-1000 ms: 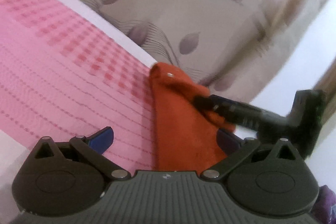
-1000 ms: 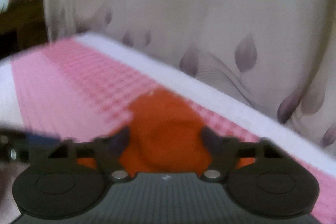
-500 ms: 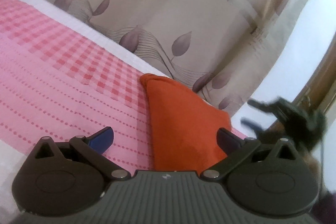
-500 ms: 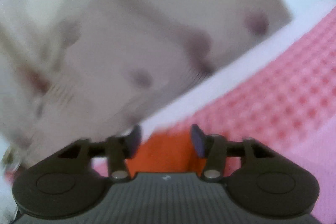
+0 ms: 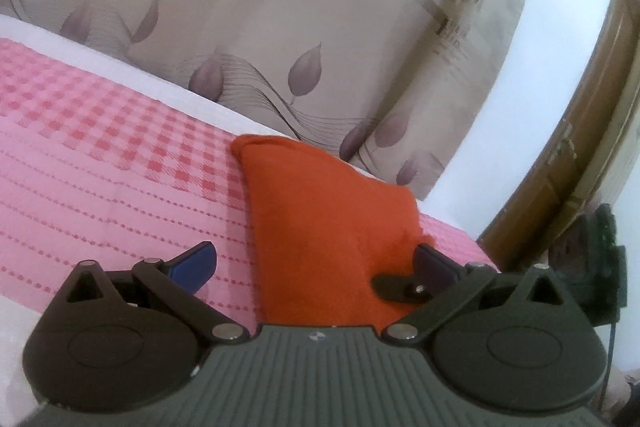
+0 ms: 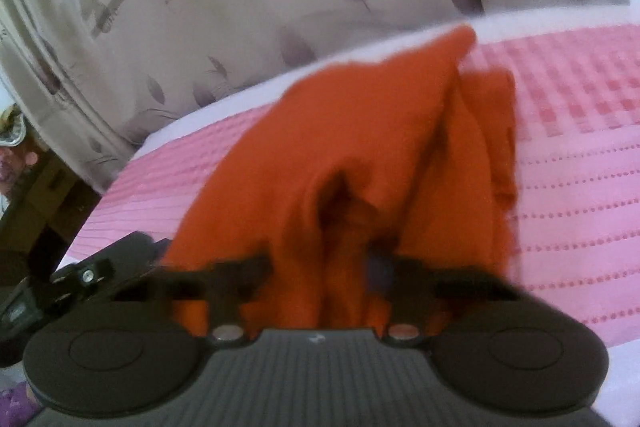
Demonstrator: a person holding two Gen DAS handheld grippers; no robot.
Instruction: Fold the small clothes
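So the orange cloth [image 5: 328,227] is sitting on the pink checked bedspread [image 5: 100,155], near the far edge of the bed where the white sheet border [image 5: 168,83] runs along, with the leaf-print curtain [image 5: 280,7] right behind it. From the left wrist view it looks folded into a fairly neat shape with a rounded corner at the top left. The left gripper [image 5: 316,263] is spread wide, blue pad out over the bedspread on one side and the other pad at the cloth's right edge, not pinching anything. There's another black tip poking in over the cloth near that right pad, which looks like the right gripper's finger [image 5: 394,287]. The right wrist view is pretty blurry, but the right gripper [image 6: 320,267] has the fabric bunched up between its fingers and the gap looks narrow, so I'd say it's clamped on the cloth [image 6: 360,147]. From that side the cloth rises in a peaked, rumpled fold.
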